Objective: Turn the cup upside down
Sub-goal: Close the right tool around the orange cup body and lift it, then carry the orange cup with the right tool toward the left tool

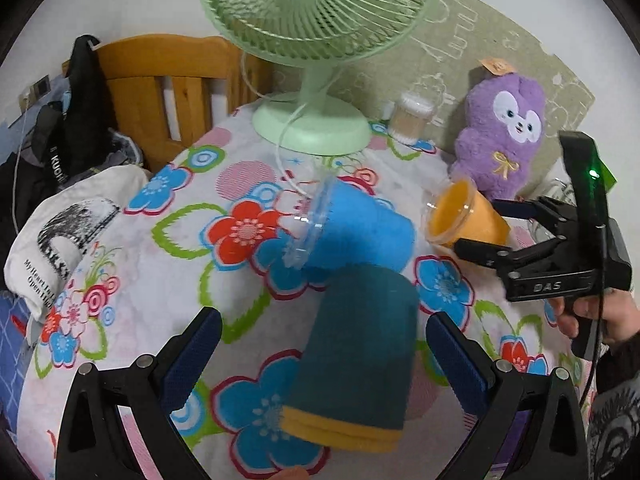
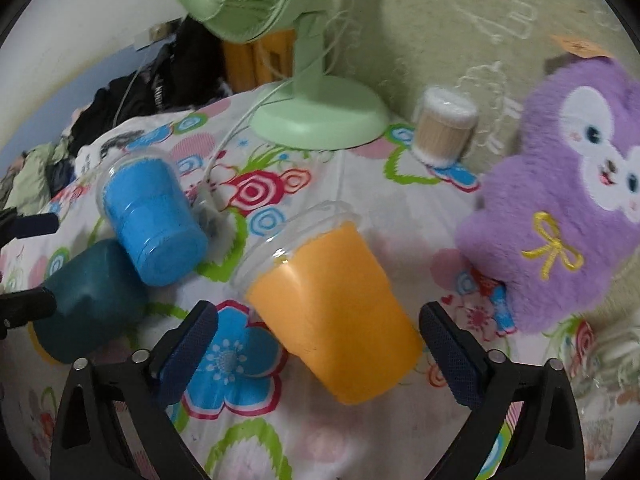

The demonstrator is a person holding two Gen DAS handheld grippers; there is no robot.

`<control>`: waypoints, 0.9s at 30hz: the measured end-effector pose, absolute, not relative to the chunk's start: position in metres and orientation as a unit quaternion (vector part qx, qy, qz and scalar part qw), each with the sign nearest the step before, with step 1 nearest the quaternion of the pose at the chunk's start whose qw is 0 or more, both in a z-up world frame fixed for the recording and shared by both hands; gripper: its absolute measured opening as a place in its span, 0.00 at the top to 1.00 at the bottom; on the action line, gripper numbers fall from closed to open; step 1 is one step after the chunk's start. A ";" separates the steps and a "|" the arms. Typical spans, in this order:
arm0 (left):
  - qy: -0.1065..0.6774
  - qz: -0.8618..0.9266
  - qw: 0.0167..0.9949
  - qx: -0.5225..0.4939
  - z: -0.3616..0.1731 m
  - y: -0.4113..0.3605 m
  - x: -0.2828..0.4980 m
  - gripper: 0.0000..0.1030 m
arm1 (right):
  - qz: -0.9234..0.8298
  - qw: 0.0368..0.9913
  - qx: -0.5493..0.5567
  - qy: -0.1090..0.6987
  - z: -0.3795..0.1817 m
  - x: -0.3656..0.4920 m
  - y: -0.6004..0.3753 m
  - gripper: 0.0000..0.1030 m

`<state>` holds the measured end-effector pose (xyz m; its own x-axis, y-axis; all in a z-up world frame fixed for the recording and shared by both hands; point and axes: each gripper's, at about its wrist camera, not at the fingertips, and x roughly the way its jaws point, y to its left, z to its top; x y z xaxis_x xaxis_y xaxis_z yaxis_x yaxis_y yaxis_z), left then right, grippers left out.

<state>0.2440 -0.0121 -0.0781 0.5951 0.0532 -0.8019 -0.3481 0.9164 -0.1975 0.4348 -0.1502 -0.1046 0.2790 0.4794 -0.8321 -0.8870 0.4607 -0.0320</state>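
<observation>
The glossy clear-plastic cup with matt orange lining (image 2: 332, 312) and its blue-lined twin (image 2: 154, 224) lie on smooth flower-printed cloth (image 2: 320, 440). The fluffy purple plush toy (image 2: 560, 208) looks soft; the pale green plastic fan (image 1: 312, 120) is smooth.

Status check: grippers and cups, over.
Left gripper open, straddling teal cup. Right gripper open around orange cup. All three cups on their sides; blue cup touches teal.

Home bedroom: wooden bed frame (image 1: 160, 80), plush toy (image 1: 500, 140), fan (image 1: 316, 20), floral cloth (image 1: 140, 260)
</observation>
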 end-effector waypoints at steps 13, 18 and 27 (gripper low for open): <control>0.453 0.045 0.879 -0.146 -0.080 -0.049 0.252 0.00 | 0.430 0.761 -0.251 0.417 -0.098 0.418 -0.156 0.45; 0.449 0.026 0.883 -0.131 -0.069 -0.058 0.242 0.00 | 0.419 0.774 -0.254 0.401 -0.079 0.390 -0.156 0.45; 0.434 -0.003 0.894 -0.112 -0.043 -0.069 0.186 0.00 | 0.401 0.801 -0.246 0.370 -0.045 0.291 -0.164 0.45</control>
<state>0.1862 -0.0695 -0.0429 0.6231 -0.1031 -0.7753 -0.0917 0.9748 -0.2033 0.2913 -0.1641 -0.0453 0.4059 0.4599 -0.7898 -0.8241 0.5578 -0.0988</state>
